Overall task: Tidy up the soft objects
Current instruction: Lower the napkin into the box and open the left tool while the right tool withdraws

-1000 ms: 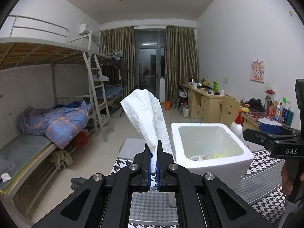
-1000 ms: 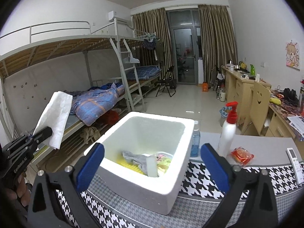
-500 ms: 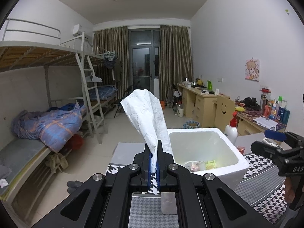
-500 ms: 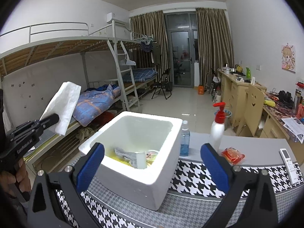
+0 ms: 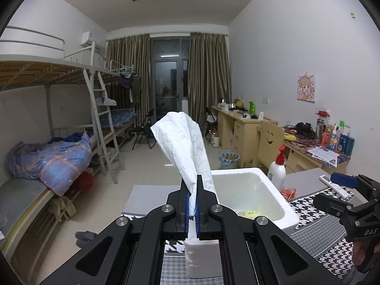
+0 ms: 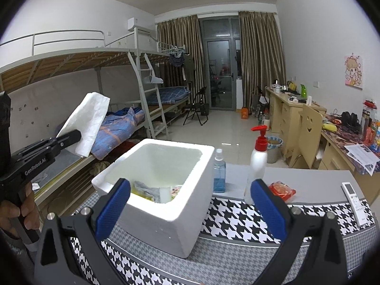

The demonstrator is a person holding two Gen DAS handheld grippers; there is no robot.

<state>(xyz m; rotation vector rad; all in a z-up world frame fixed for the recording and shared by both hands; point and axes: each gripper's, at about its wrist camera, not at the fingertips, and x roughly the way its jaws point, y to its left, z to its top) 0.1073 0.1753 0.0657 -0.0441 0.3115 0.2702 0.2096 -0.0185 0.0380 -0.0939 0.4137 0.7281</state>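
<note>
Your left gripper (image 5: 192, 207) is clenched on the white tissue (image 5: 184, 142), which stands up through the centre of the left wrist frame, above the near-left corner of the foam box (image 5: 288, 216); in the right wrist frame it sits at the left edge, beside the box. Your right gripper (image 6: 187, 204) is spread wide and grasps nothing, its blue pads (image 6: 114, 207) framing the box on the houndstooth table (image 6: 237, 220); soft items (image 6: 148, 191) lie inside.

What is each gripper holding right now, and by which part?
The left gripper is shut on the white tissue, pinching its lower end so the rest stands up above the fingers. The right gripper is open and holds nothing, near the foam box.
</note>
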